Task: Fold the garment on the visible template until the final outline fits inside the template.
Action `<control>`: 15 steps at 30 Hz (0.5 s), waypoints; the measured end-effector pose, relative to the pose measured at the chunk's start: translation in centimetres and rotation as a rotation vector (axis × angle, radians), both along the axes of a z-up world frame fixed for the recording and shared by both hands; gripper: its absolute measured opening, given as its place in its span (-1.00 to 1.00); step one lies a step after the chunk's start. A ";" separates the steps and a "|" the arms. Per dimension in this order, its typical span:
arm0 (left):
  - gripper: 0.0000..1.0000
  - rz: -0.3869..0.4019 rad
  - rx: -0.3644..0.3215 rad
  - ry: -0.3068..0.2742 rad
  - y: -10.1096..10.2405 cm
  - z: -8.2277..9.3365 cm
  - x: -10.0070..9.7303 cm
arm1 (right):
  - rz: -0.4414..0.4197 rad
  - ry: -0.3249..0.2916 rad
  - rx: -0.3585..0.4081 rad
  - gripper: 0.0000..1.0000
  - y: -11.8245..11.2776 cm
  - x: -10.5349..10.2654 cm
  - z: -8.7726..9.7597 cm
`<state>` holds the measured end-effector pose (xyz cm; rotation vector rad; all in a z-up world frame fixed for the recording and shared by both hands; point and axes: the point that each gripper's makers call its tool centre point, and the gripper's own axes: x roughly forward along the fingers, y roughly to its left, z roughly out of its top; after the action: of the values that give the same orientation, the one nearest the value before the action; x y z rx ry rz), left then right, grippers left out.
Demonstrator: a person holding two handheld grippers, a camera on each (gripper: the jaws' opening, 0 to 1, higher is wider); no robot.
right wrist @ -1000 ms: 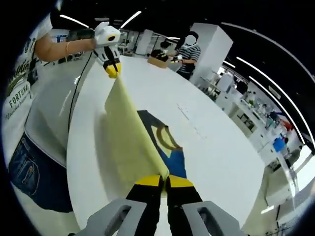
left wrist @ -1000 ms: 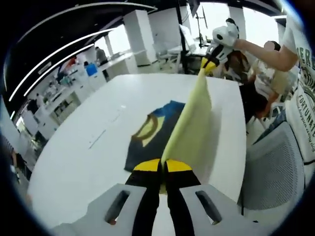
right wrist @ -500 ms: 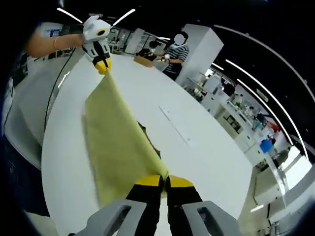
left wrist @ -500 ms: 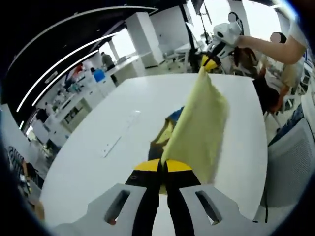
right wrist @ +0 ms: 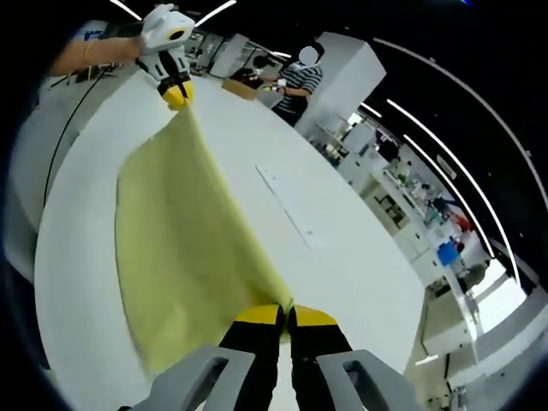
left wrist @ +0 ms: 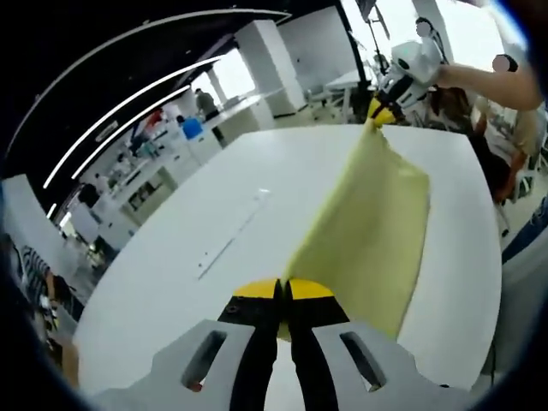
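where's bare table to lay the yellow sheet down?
Free: the wide white table between the yellow sheet and the far edge, broken only by a thin strip. Crowded: the near side, under the sheet stretched between left gripper and right gripper.

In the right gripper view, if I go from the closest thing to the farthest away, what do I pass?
right gripper → yellow garment → left gripper → person in a striped shirt beyond the white table.

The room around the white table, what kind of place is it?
Probably an open-plan office or lab: a large white table, long ceiling light strips, and workbenches with seated people behind.
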<state>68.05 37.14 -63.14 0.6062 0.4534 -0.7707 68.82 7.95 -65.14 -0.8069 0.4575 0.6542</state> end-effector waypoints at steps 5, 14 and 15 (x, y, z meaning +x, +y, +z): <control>-1.00 0.025 0.013 0.018 0.0 -2.0 1.9 | -0.030 0.011 -0.015 -1.00 -0.1 1.8 -2.0; -1.00 0.032 0.047 0.060 -0.1 -5.7 4.5 | -0.052 0.076 -0.037 -1.00 -0.4 4.1 -6.1; -1.00 0.031 0.054 0.060 -0.1 -6.2 4.8 | -0.055 0.081 -0.038 -1.00 -0.4 4.2 -6.4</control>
<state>72.80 37.02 -69.33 0.6262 0.5391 -0.7510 73.06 7.56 -71.51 -0.8033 0.5652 0.6307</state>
